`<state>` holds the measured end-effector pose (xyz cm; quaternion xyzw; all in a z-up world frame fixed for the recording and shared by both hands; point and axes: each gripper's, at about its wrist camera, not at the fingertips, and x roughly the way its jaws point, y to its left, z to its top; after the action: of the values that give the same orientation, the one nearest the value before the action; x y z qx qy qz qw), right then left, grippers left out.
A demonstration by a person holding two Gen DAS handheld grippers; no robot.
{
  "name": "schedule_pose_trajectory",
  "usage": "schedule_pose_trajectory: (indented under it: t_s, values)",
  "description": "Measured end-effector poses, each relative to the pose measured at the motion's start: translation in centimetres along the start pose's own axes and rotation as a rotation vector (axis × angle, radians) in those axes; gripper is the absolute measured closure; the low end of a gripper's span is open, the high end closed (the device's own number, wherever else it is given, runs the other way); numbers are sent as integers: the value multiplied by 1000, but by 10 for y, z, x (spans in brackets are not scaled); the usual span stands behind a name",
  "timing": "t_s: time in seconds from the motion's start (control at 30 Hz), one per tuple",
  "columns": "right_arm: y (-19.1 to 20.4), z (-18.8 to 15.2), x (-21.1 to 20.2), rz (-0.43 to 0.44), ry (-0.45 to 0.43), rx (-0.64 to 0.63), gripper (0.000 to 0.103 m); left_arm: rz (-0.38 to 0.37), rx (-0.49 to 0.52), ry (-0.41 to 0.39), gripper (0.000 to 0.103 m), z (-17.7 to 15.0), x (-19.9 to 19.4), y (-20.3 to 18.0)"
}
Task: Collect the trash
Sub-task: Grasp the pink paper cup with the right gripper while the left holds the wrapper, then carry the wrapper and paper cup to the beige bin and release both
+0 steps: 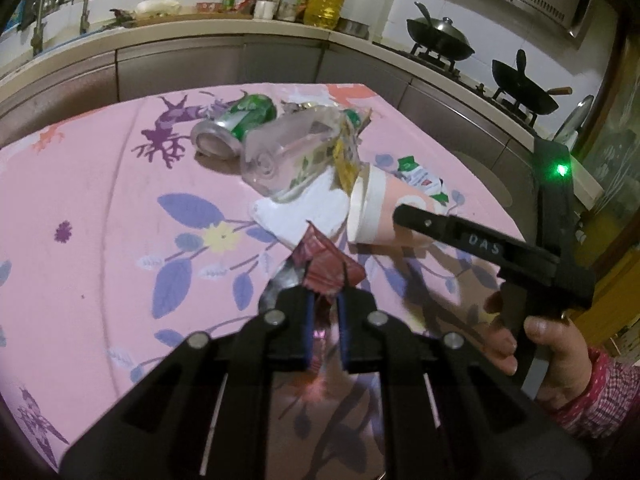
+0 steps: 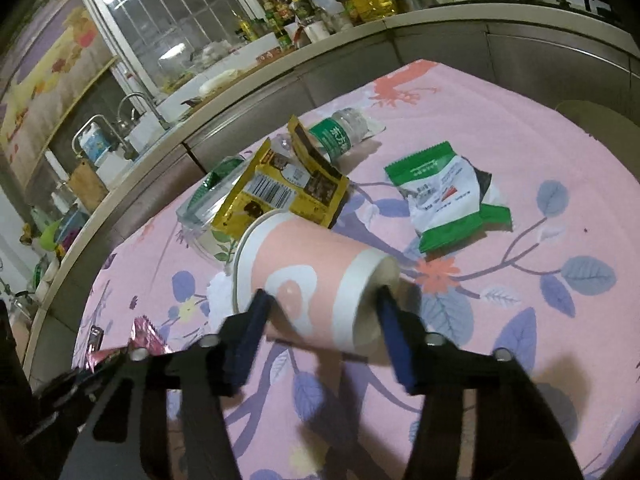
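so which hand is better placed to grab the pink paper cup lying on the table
Right. The right gripper already has its jaws on either side of the paper cup, which lies on its side. The left gripper is shut on a red wrapper, so it is occupied.

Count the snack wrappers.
3: red wrapper pinched in the left gripper; yellow wrapper behind the cup; green-white wrapper beyond the cup's base. Others may be hidden.
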<state>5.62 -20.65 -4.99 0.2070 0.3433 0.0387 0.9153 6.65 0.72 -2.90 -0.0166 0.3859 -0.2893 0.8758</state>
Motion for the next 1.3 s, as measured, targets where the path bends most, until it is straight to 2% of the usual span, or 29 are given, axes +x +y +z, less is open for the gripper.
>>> schedule_pose_trajectory:
  t_s: [0.03, 0.13, 0.17, 0.23, 0.27, 0.43, 0.57, 0.7, 0.87, 0.97, 1.1, 1.3]
  values:
    - [-1, 0, -2, 8, -6, -7, 65, 5, 1, 0, 94, 2, 0, -1]
    - [-4, -2, -6, 28, -5, -17, 75, 16, 2, 5, 94, 5, 1, -5]
    - [-5, -2, -7, 40, -5, -19, 84, 19, 3, 5, 94, 6, 1, -6]
    - [-6, -2, -9, 56, -4, -24, 94, 25, 4, 9, 94, 7, 3, -9]
    - [-7, -2, -9, 63, -4, -25, 96, 27, 5, 12, 94, 8, 3, -10]
    - [-16, -1, -13, 117, -2, 6, 99, 43, 15, 18, 94, 11, 4, -15]
    - [-21, 2, -31, 157, -33, 36, 103, 48, 18, 11, 94, 15, 2, -18]
    - [-30, 11, -54, 191, -78, 66, 103, 28, 27, -3, 94, 27, -1, -25]
    - [-48, 17, -69, 259, -82, 143, 103, -14, 65, -17, 94, 49, 6, -47]
    - [-55, 20, -85, 283, -113, 147, 103, -32, 86, -20, 94, 63, 13, -62]
    - [-78, 30, -111, 274, -194, 173, 103, -74, 117, -14, 94, 85, 27, -88]
    - [-146, 54, -141, 162, -321, 245, 103, -165, 234, -12, 94, 136, 73, -163]
